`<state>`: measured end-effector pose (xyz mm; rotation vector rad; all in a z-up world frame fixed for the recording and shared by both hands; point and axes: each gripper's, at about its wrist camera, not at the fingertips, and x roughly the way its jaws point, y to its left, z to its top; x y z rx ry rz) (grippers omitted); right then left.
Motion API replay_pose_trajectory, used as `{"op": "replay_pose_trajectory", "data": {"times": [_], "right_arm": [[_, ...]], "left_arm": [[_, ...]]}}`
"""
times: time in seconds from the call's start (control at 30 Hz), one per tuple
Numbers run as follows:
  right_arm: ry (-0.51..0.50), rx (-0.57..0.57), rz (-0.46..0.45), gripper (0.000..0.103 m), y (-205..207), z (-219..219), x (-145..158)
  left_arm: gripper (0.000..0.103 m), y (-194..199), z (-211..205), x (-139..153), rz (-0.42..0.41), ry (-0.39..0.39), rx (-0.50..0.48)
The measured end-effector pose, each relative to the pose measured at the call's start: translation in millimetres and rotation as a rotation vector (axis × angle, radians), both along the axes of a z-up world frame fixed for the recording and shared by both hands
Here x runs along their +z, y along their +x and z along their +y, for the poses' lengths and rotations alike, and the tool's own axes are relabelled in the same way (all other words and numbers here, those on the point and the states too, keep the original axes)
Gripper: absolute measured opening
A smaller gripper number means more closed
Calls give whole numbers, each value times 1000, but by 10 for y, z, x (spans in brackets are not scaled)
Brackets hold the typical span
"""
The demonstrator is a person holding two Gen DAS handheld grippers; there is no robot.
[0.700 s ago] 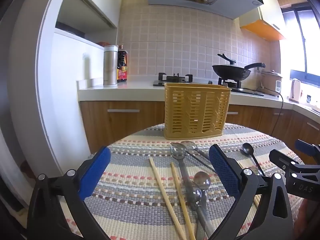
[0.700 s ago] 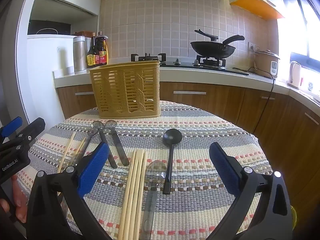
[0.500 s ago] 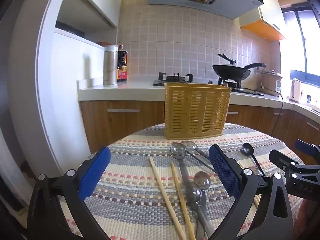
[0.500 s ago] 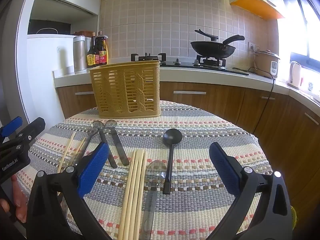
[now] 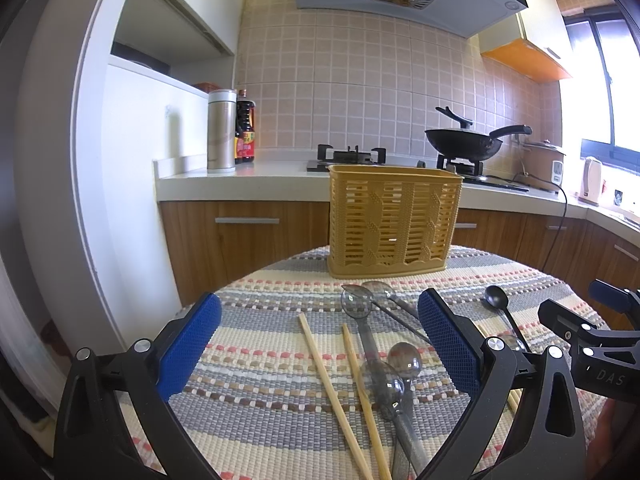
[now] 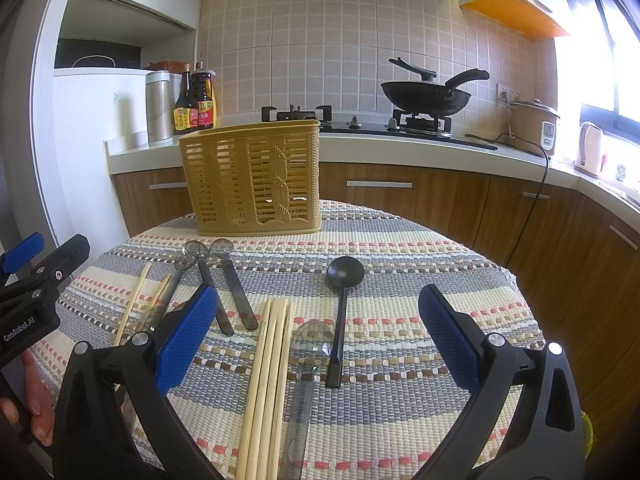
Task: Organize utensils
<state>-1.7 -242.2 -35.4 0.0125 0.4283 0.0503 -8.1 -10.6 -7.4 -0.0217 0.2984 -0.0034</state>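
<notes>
Tiled wall [image 5: 360,80], wooden cabinets [image 6: 440,200], bright window [image 6: 624,60]

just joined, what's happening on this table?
A person holds a gripper in each hand over a round table with a striped cloth. Both the left gripper and right gripper have jaws wide open, holding nothing. Chopsticks, several clear spoons and a black spoon lie loose on the cloth. The yellow utensil basket at the far edge looks empty, so sorting hasn't started.
</notes>
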Motion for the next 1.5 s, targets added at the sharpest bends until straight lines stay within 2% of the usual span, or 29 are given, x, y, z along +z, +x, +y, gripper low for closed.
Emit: {"op": "replay_pose_trajectory", "data": {"times": [0.33, 0.43, 0.53, 0.6, 0.7, 0.77, 0.8, 0.87, 0.97, 1.1, 1.17, 1.23, 1.3, 1.5], "right_arm": [[-6, -17, -4, 96, 0, -5, 7], [24, -27, 19, 96, 36, -99, 14], [110, -78, 70, 96, 56, -329, 40], [132, -61, 102, 97, 79, -447, 104], [93, -74, 205, 97, 216, -527, 199], [81, -58, 216, 96, 306, -555, 237], [74, -46, 256, 95, 381, -553, 240], [68, -12, 346, 89, 523, -545, 228], [74, 32, 482, 76, 763, -518, 192], [12, 61, 577, 56, 1007, -434, 138], [15, 65, 642, 49, 1138, -464, 93], [49, 75, 717, 38, 1297, -498, 33], [72, 86, 778, 36, 1464, -499, -51], [28, 103, 893, 27, 1760, -267, -285]], "left_arm": [[95, 15, 24, -19, 11, -7, -4], [95, 34, 89, -17, 25, -48, -51], [95, 124, 308, -23, 114, -144, -104], [95, 221, 500, -16, 191, -217, -121], [92, 404, 783, 10, 319, -327, -145], [87, 525, 813, 37, 382, -340, -181], [85, 575, 804, 46, 408, -334, -190], [74, 739, 727, 42, 494, -301, -217], [66, 960, 602, -51, 621, -287, -250], [51, 1193, 442, -260, 731, -202, -242], [39, 1323, 371, -408, 799, -179, -244], [34, 1413, 329, -496, 830, -156, -231], [34, 1455, 268, -505, 824, -122, -224], [31, 1536, 107, -497, 857, -47, -245]]}}
